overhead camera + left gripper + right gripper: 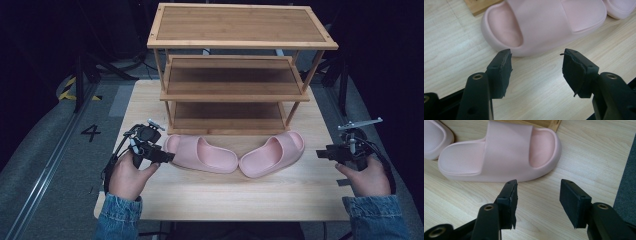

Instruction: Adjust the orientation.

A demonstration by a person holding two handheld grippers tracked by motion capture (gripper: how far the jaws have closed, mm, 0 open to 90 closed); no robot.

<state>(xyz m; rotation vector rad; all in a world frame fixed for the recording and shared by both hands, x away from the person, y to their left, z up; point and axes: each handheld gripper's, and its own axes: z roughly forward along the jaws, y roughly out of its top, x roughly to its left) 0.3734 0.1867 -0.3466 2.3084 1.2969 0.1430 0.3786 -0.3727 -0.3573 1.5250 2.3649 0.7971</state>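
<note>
The pale wooden surface [220, 192] sits in a dark room, with grey floor on both sides and a "4" mark [91, 132] on the floor at the left. A three-tier bamboo shoe rack [235, 70] stands at the far half of the surface. Just in front of its lowest shelf I see two pink slide slippers lying sole-down, their heels meeting near the middle and their toes pointing outward: the left slipper [200, 154] and the right slipper [272, 154]. My left gripper [167, 157], held in the left hand [127, 177], hangs just beside the left slipper's toe end; in the left gripper view its jaws stand spread apart with nothing between them, and the slipper's toe [544, 25] lies just beyond the tips, apart from them. My right gripper [322, 153], held in the right hand [367, 177], is near the surface's right edge, a little off the right slipper's toe. In the right gripper view its jaws are likewise released and empty, with that slipper [504, 152] lying ahead of the left jaw and slightly to its left, not touching.
</note>
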